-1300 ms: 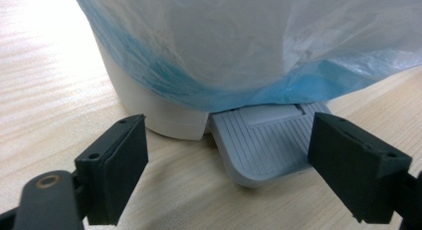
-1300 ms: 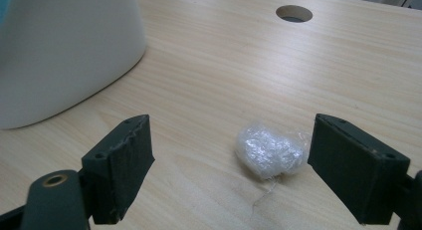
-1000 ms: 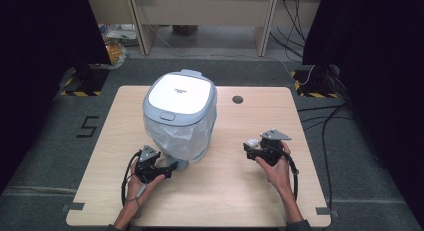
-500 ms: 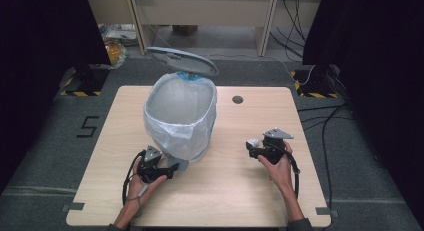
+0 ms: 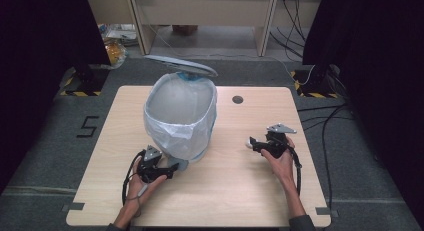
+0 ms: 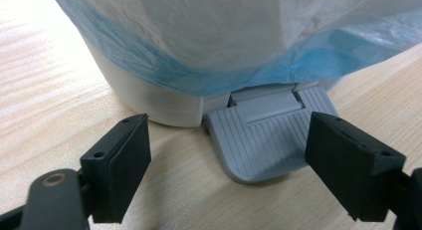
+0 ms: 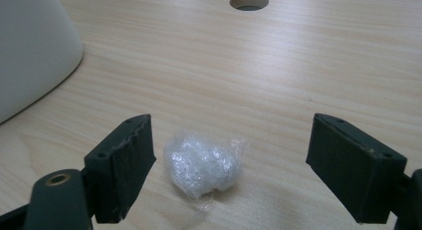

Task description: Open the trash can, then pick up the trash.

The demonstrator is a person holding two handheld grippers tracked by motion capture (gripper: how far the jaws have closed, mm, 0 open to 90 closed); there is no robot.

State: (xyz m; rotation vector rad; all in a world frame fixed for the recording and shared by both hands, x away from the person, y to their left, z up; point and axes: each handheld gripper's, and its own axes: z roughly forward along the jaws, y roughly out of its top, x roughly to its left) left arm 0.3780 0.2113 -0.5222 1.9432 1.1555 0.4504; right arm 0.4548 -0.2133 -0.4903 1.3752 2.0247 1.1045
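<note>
Right now a crumpled plastic wad (image 7: 204, 165) lies on the table (image 5: 240, 191), low in the right gripper view, between my right gripper (image 7: 231, 165)'s spread jaws, untouched. My left gripper (image 6: 226, 172) sits released at the grey pedal (image 6: 261, 140) of the lined bin (image 5: 182, 118), left of centre, whose lid (image 5: 181, 65) stands raised.

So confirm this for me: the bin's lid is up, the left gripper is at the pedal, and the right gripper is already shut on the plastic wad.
Not quite. The right gripper is open: in the right gripper view the wad lies on the table between the jaws, touched by neither. The rest holds: the bin's lid is up, and the left gripper is at the pedal.
</note>
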